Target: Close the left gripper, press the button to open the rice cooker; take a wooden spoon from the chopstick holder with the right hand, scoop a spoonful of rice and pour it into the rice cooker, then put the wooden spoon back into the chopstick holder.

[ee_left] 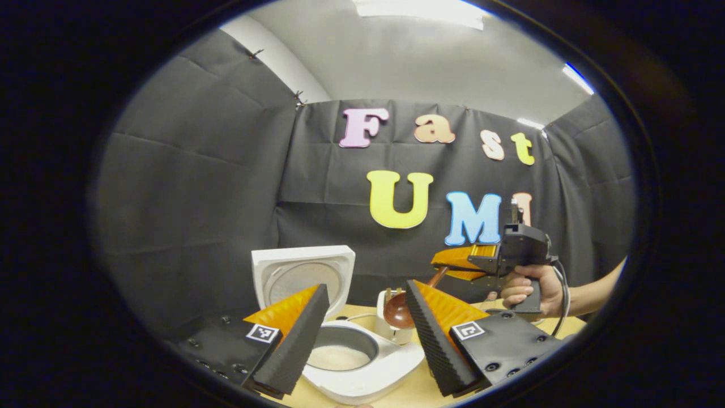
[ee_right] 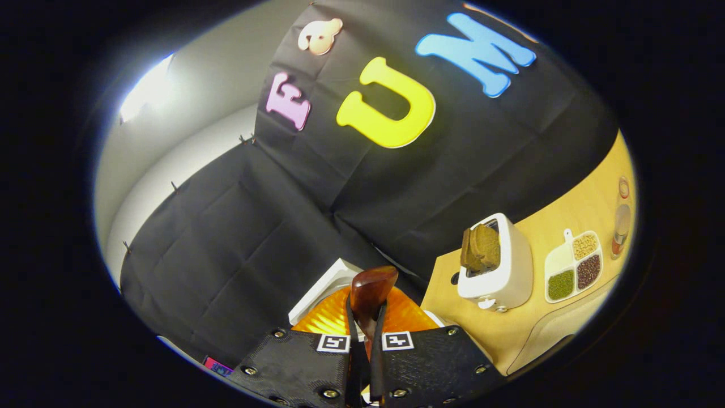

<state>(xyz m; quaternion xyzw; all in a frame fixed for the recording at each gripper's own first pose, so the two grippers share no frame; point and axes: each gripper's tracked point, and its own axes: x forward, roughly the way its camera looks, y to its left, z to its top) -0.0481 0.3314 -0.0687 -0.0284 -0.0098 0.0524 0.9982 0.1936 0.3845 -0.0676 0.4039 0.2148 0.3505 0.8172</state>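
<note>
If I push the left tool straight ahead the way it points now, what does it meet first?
Most likely the open rice cooker: its bowl sits right between the left tool's spread fingers, with the raised lid behind. The wooden spoon hangs just to the right, held by the right tool. Depth is hard to judge here.

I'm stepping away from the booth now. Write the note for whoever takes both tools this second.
Left tool: open, holding nothing, just in front of the rice cooker.
Right tool: shut on the wooden spoon.
Cooker: lid up, white rice visible in the pot.
Spoon bowl hangs by the chopstick holder, behind the cooker.
Done: button pressed, lid open. Whether the scoop is poured, cannot tell.
Left: spoon back into the holder.
</note>
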